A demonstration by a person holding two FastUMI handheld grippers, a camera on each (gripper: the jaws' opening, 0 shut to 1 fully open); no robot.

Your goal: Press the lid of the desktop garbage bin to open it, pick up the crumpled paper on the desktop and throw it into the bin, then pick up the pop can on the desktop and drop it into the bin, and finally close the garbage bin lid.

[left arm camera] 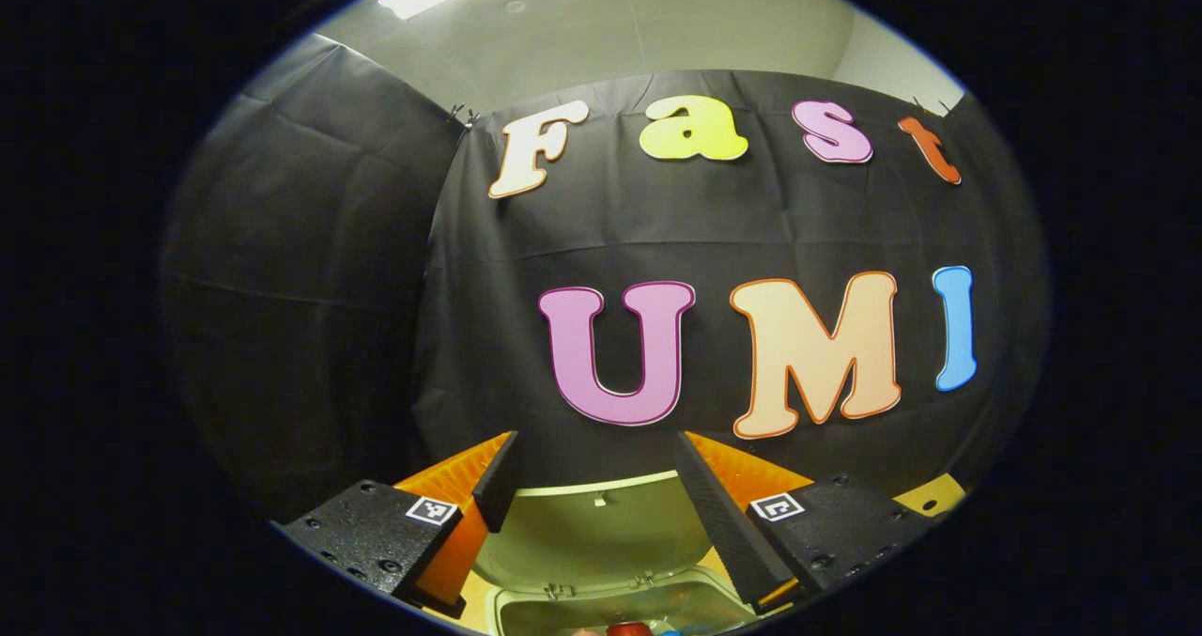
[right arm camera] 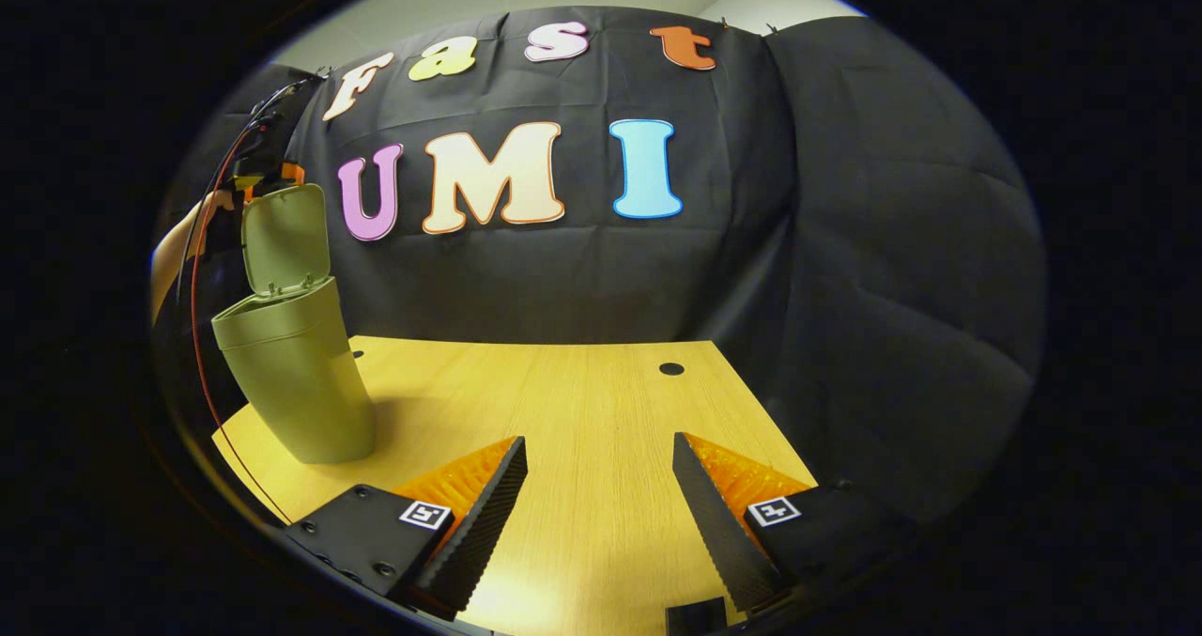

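Black cloth walls the wooden counter (right arm camera: 582, 411); the green bin (right arm camera: 296, 382) stands lid up (right arm camera: 285, 239). Left claw (left arm camera: 596, 481) and right claw (right arm camera: 598, 486) gape wide, empty.

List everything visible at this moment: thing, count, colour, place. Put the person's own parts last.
bin: 1, green, left side of the table, lid up.
lid: 1, green, raised upright over the bin's back edge.
can: 1, red top just visible inside the open bin; identity not certain.
table: 1, light wood, below the right gripper; a small dark hole near its far edge.
left gripper: 1, open, above the bin's mouth, facing the lid's underside.
right gripper: 1, open, over the bare table.
arm: 1, behind the bin at the far left, holding the left gripper.
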